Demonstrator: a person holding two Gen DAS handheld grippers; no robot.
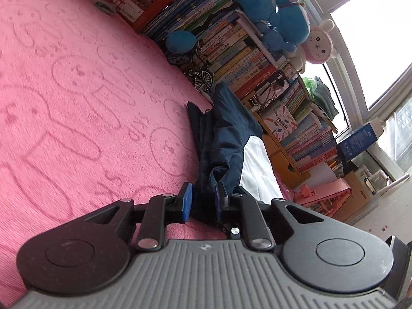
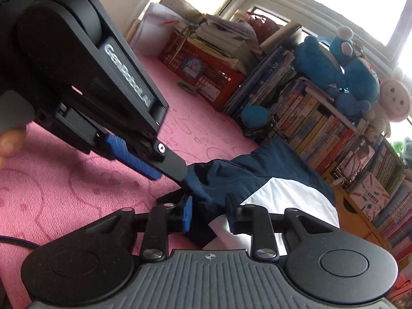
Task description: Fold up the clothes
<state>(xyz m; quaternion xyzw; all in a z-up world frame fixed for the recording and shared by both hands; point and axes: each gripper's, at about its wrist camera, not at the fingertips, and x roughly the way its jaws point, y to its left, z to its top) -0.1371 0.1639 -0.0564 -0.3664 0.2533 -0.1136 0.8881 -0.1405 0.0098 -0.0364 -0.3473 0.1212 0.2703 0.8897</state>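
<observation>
now my left tongs and right tongs both clamp the navy jacket beside the books, on the pink blanket.

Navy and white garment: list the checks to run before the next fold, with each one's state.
1. Right claw gripping the garment: ok, fabric fills its jaws.
2. Left claw gripping: cannot tell; fabric lies between its jaws, contact unclear.
3. Garment lying flat: not ok, bunched and creased near both claws.
4. Room to fold on the pink bedspread: ok, bare cover beside the garment.
</observation>
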